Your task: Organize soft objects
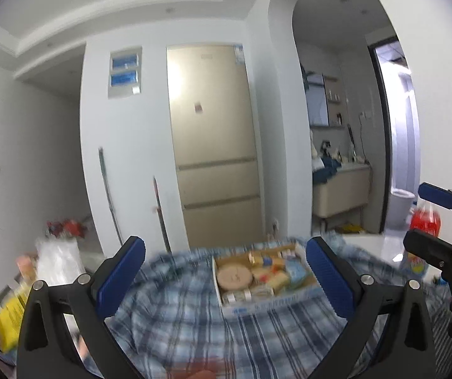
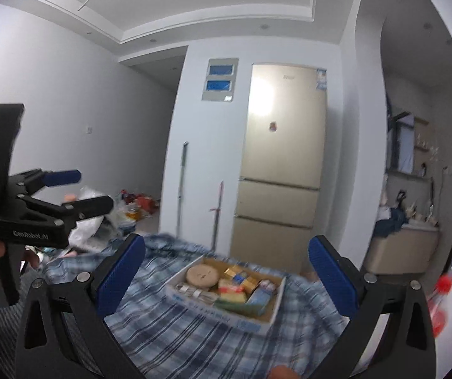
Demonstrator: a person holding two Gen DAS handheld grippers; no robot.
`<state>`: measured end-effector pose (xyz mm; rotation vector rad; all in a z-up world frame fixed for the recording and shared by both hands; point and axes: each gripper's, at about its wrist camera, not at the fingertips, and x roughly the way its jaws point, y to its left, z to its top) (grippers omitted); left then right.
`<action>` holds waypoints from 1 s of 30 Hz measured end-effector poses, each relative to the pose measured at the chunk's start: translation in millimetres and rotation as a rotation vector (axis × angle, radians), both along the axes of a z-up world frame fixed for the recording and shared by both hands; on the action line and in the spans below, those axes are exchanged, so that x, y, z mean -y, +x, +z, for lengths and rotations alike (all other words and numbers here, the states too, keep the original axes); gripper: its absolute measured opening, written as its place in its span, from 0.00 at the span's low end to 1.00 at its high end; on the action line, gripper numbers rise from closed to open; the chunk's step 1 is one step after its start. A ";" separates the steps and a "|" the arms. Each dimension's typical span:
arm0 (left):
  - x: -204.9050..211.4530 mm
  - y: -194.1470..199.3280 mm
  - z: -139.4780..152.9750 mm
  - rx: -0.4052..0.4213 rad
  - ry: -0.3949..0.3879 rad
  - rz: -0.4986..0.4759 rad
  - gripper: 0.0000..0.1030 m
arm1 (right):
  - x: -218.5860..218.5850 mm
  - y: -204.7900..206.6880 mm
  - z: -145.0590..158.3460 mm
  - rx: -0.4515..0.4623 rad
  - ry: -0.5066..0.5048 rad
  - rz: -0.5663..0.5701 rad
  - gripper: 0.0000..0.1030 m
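Note:
A blue and white plaid cloth (image 1: 178, 309) (image 2: 169, 325) lies rumpled over the surface in front of both cameras. On it rests a shallow cardboard box (image 1: 289, 300) (image 2: 251, 323) filled with several small packets and a round tan disc. My left gripper (image 1: 226, 271) hovers open above the cloth with nothing between its blue pads. My right gripper (image 2: 226, 271) is open too, over the cloth just short of the box. Each gripper shows in the other's view: the right one (image 1: 431, 221) at the far right, the left one (image 2: 90, 189) at the far left, held by a hand.
A beige fridge (image 1: 213, 145) (image 2: 282, 158) stands against the wall behind, with two mop handles (image 1: 109, 195) leaning beside it. Bags and red clutter (image 1: 62, 230) sit on the floor at left. A red-capped bottle (image 1: 425, 221) stands at right, by an archway with a counter (image 1: 342, 186).

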<state>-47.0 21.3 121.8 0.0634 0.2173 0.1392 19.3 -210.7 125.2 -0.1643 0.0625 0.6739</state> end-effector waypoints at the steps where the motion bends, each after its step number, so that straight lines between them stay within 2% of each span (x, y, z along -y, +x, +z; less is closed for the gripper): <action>1: -1.6 1.5 -9.4 -0.018 -0.017 0.002 1.00 | -1.2 2.6 -10.1 -0.010 -0.014 -0.004 1.00; 4: -8.3 9.8 -41.0 -0.082 -0.086 -0.036 1.00 | -3.2 9.8 -38.9 -0.039 -0.051 -0.032 1.00; 6: -9.0 17.7 -60.8 -0.125 -0.099 -0.036 1.00 | -4.6 15.6 -54.3 -0.090 -0.067 -0.023 1.00; 13: -0.3 36.4 -109.6 -0.200 -0.043 0.008 1.00 | -4.0 42.0 -85.5 -0.222 -0.069 -0.007 1.00; 18: -0.7 37.0 -112.1 -0.204 -0.049 -0.008 1.00 | 2.4 57.8 -95.5 -0.320 -0.045 -0.019 1.00; 22: 1.4 38.4 -112.9 -0.209 -0.038 -0.008 1.00 | 5.1 57.5 -96.0 -0.320 -0.035 -0.029 1.00; 30: 3.5 38.7 -112.8 -0.210 -0.025 -0.013 1.00 | -7.6 54.9 -98.4 -0.313 -0.099 -0.021 1.00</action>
